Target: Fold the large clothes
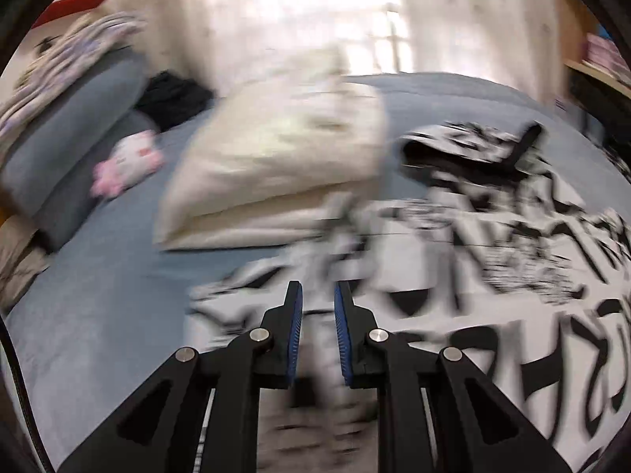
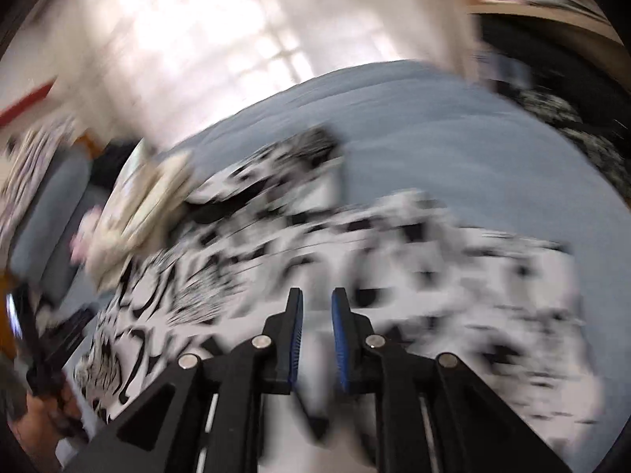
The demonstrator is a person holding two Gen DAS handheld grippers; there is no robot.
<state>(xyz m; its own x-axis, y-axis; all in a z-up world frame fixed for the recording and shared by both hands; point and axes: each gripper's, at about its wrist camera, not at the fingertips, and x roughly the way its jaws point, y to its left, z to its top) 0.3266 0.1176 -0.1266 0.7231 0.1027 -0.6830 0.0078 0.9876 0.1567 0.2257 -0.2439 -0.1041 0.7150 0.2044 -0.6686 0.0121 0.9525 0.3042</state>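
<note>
A large white garment with a bold black print (image 1: pixel 493 268) lies rumpled across the blue-grey bed (image 1: pixel 98 295). My left gripper (image 1: pixel 318 287) hangs just above the garment's near left edge. A bunched strip of that cloth runs up between its blue pads (image 1: pixel 296 327), which are shut on it. In the right wrist view the same garment (image 2: pixel 394 260) spreads out under my right gripper (image 2: pixel 317 293). Its pads (image 2: pixel 338 331) stand a narrow gap apart, and through the heavy blur I make out no cloth pinched between them.
A stack of folded cream cloth (image 1: pixel 276 157) sits on the bed behind the garment, with grey pillows (image 1: pixel 71 126), a pink soft toy (image 1: pixel 126 161) and dark clothing (image 1: pixel 173 94) to its left. Wooden shelving (image 2: pixel 552 12) stands at the right. A hand (image 2: pixel 35 421) shows at lower left.
</note>
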